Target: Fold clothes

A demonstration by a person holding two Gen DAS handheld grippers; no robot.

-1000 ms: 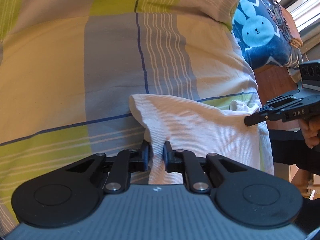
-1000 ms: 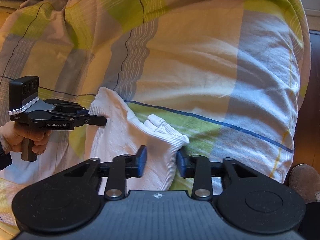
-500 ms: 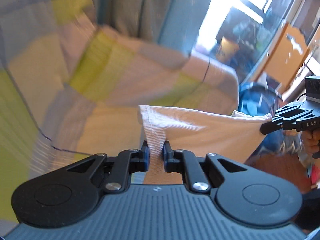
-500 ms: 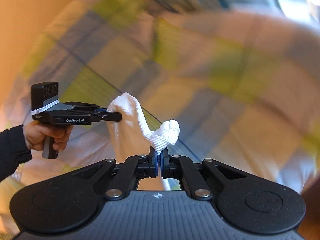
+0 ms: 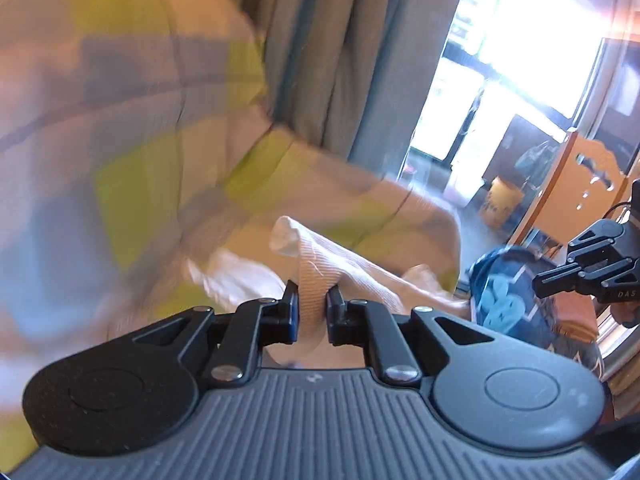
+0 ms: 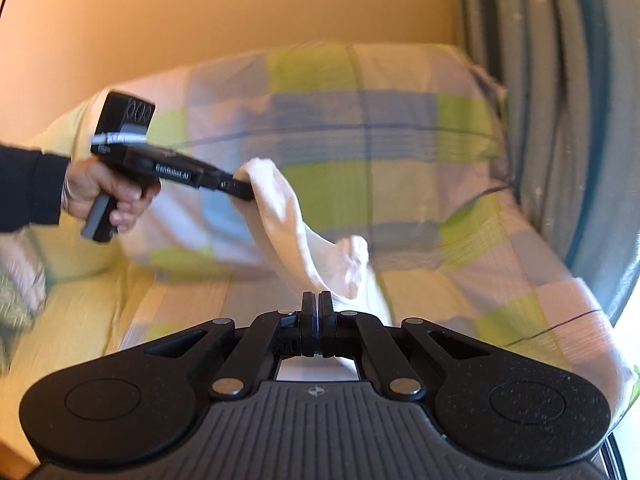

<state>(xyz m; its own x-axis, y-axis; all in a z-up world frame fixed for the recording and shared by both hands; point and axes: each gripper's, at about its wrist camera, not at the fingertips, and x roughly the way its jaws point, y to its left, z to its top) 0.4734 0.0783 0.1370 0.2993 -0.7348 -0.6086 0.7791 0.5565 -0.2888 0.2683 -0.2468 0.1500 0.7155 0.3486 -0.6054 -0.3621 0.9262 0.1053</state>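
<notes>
A white ribbed garment [image 6: 288, 224] hangs in the air between my two grippers, above the checked bed cover [image 6: 360, 128]. My left gripper [image 5: 313, 300] is shut on one edge of the garment [image 5: 316, 280]; it also shows in the right wrist view [image 6: 240, 190], held by a hand. My right gripper [image 6: 318, 300] is shut on the garment's other end. It appears at the right of the left wrist view [image 5: 540, 280], where the cloth does not visibly reach it.
Grey-green curtains [image 6: 560, 100] hang at the right of the bed. An orange wall [image 6: 240, 8] lies behind it. A navy cushion with a blue rabbit [image 5: 504, 300] and a bright window [image 5: 500, 60] show in the left wrist view.
Both grippers closed on the garment and lifted it off the bed cover. Both views have swung upward toward the wall, curtains and window.
</notes>
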